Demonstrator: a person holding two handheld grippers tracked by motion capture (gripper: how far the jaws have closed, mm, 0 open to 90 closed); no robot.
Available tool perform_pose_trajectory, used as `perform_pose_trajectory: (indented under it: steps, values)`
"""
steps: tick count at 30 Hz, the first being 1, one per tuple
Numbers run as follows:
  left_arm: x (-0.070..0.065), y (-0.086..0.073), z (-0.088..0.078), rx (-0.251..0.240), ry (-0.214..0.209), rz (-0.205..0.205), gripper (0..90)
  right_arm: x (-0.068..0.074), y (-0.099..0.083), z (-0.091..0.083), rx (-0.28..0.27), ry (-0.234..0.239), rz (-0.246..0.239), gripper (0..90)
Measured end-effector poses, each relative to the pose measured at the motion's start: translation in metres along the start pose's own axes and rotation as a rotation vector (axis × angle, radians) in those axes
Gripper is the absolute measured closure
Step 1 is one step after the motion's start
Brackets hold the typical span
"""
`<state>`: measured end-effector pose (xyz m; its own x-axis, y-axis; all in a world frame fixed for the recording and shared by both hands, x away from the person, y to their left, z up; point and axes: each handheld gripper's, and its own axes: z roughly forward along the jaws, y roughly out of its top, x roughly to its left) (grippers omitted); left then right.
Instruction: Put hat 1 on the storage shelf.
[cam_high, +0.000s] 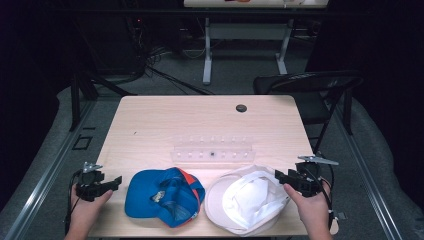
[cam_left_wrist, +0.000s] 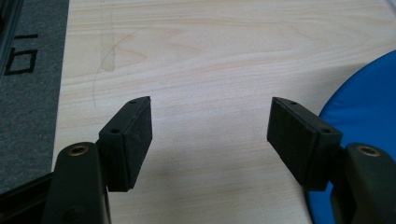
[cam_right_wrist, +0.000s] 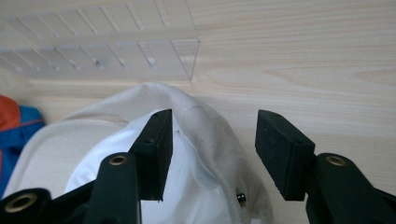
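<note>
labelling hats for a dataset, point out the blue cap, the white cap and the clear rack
blue cap (cam_high: 145, 192): high view, on its blue brim
white cap (cam_high: 250, 200): high view, on its white inner lining
clear rack (cam_high: 212, 152): high view, on the middle of its top

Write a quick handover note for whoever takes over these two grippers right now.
Left gripper: open, empty, over bare table just left of the blue cap.
Right gripper: open, its jaws straddling the white cap's rim, not yet pinching it.
Both caps lie upside down at the near edge; a clear rack sits behind them.
Done: nothing lifted.
Left: probably close on the white cap, then handle the blue one.
</note>
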<state>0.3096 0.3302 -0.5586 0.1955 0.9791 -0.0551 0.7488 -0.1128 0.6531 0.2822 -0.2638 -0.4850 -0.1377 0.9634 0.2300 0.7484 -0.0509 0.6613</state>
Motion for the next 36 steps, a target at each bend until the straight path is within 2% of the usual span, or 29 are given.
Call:
perform_pose_trajectory:
  steps: [1,2,3,4,5,9,15,23,32,36]
  values:
    - [-0.001,0.0,0.0,0.003,-0.003,0.002,31.3,0.003,0.002,0.0,0.018,-0.017,-0.021,45.5]
    - [-0.001,0.0,0.0,0.003,-0.003,0.002,31.3,0.003,0.002,0.0,0.018,-0.017,-0.021,45.5]
    - [-0.001,0.0,0.0,0.003,-0.003,0.004,31.3,0.006,0.004,0.0,0.04,-0.023,-0.042,45.3]
    - [-0.002,0.0,0.0,0.001,-0.004,0.007,31.3,0.01,0.006,-0.001,0.074,-0.048,-0.078,45.2]
    - [-0.003,0.0,0.0,-0.002,-0.004,0.009,31.3,0.012,0.007,-0.001,0.093,-0.058,-0.089,45.2]
    - [-0.003,0.0,-0.001,-0.004,-0.003,0.008,31.3,0.015,0.011,0.0,0.169,-0.066,-0.123,43.8]
    - [-0.003,0.0,-0.001,-0.002,-0.005,0.007,31.3,0.015,0.014,0.0,0.254,-0.09,-0.144,43.3]
    - [-0.004,0.0,0.0,0.004,-0.008,0.008,31.3,0.012,0.018,0.001,0.362,-0.143,-0.155,42.1]
    - [-0.004,-0.001,-0.001,0.004,-0.008,0.008,31.3,0.007,0.022,0.008,0.508,-0.119,-0.109,43.8]
    - [-0.005,-0.001,0.0,0.002,-0.007,0.009,31.3,0.006,0.023,0.007,0.54,-0.123,-0.082,43.8]
